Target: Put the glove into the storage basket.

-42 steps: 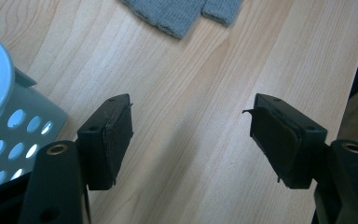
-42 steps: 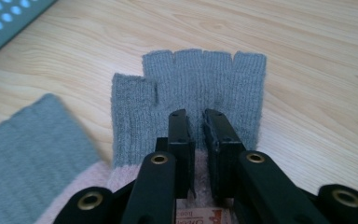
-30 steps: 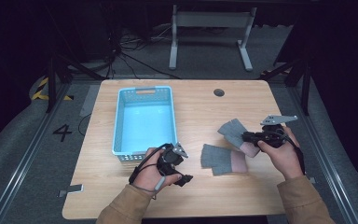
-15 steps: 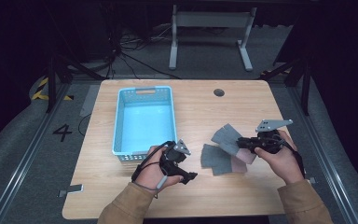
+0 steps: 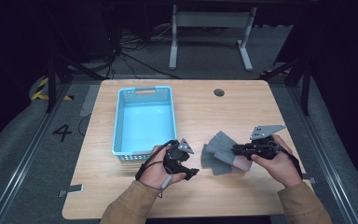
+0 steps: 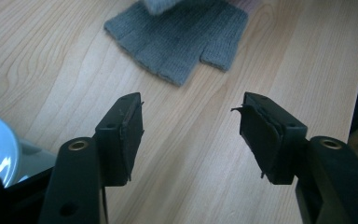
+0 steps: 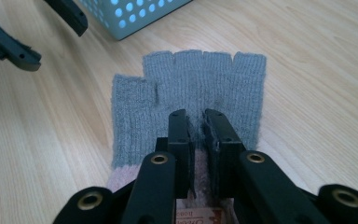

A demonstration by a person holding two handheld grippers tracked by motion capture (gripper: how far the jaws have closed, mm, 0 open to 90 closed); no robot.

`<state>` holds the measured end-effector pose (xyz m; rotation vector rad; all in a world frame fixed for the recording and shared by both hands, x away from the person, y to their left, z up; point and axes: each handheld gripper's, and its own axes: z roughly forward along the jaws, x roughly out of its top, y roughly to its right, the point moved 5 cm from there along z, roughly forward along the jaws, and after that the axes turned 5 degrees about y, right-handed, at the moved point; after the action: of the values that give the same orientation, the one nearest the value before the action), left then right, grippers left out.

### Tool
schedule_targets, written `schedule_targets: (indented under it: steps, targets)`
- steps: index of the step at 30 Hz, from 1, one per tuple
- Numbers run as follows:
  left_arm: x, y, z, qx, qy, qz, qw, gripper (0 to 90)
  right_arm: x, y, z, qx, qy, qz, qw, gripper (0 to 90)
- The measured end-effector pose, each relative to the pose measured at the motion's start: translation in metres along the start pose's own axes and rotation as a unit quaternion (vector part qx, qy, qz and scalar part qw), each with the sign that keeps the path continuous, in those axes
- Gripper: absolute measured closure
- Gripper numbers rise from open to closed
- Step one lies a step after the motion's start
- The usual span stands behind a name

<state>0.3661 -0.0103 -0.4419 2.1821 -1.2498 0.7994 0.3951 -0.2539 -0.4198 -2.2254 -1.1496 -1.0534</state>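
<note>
On the wooden table (image 5: pixel 261 102), just right of the middle and near the person's edge, lie two grey fingerless knitted gloves (image 5: pixel 223 151), one partly over the other, with a pink cuff showing at the end nearest the right hand. The right gripper (image 5: pixel 235 150) comes in from the right, level with the tabletop, and its jaws stand nearly together with a fold of the upper glove (image 7: pixel 191 98) pinched between them; in the right gripper view the pads press the knit just behind the finger stubs, and the glove spreads flat ahead of them, its stubs pointing towards the blue basket (image 7: pixel 130 14). A paper label peeks out under the cuff at the bottom of that view.

The left gripper (image 5: pixel 186 163) rests in the left hand (image 5: pixel 156 170) just in front of the basket's (image 5: pixel 121 126) near wall, well apart from the right gripper. Its jaws have just been closing, yet they stand apart with only bare wood between them. In the left gripper view the grey glove (image 6: pixel 179 35) lies ahead of the tips, not touching them, its short finger stubs turned towards the jaws.

The basket, a pale blue plastic one with perforated walls, sits left of the middle of the table.
</note>
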Motion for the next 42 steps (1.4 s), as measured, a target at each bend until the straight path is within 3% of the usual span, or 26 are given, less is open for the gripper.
schedule_targets:
  steps: [4,9,10,15,20,29,36,39,42]
  targets:
    - [0.003,0.000,0.001,0.004,0.004,0.025,0.9997,44.4,-0.004,-0.002,0.004,0.008,-0.008,-0.010,0.9999,82.0]
    - [0.004,0.000,0.002,0.007,0.004,0.021,0.9997,48.4,-0.007,-0.003,0.009,0.014,-0.012,-0.013,0.9997,82.0]
    - [0.003,0.000,0.002,0.005,0.003,0.010,0.9999,49.0,-0.008,-0.003,0.010,0.015,-0.014,-0.012,0.9997,82.0]
    - [0.003,0.000,0.005,0.000,0.001,-0.006,1.0000,44.8,-0.011,-0.003,0.014,0.020,-0.019,-0.016,0.9995,81.9]
    - [0.003,0.001,0.010,-0.003,0.004,-0.008,1.0000,42.0,-0.017,-0.004,0.023,0.029,-0.030,-0.031,0.9987,81.8]
    - [-0.002,-0.001,0.020,0.003,-0.023,-0.019,0.9995,52.1,-0.028,-0.004,0.032,0.030,-0.055,-0.040,0.9972,75.8]
    - [0.001,0.000,0.025,-0.002,-0.017,-0.005,0.9998,60.7,-0.026,-0.004,0.020,0.020,-0.044,-0.029,0.9984,67.4]
    - [0.003,0.000,0.028,-0.001,-0.014,0.001,0.9999,64.9,-0.026,-0.001,0.008,0.007,-0.042,-0.016,0.9990,64.7]
    - [0.005,0.001,0.031,0.000,-0.006,0.001,1.0000,68.0,-0.029,0.004,-0.007,-0.016,-0.057,-0.005,0.9982,65.1]
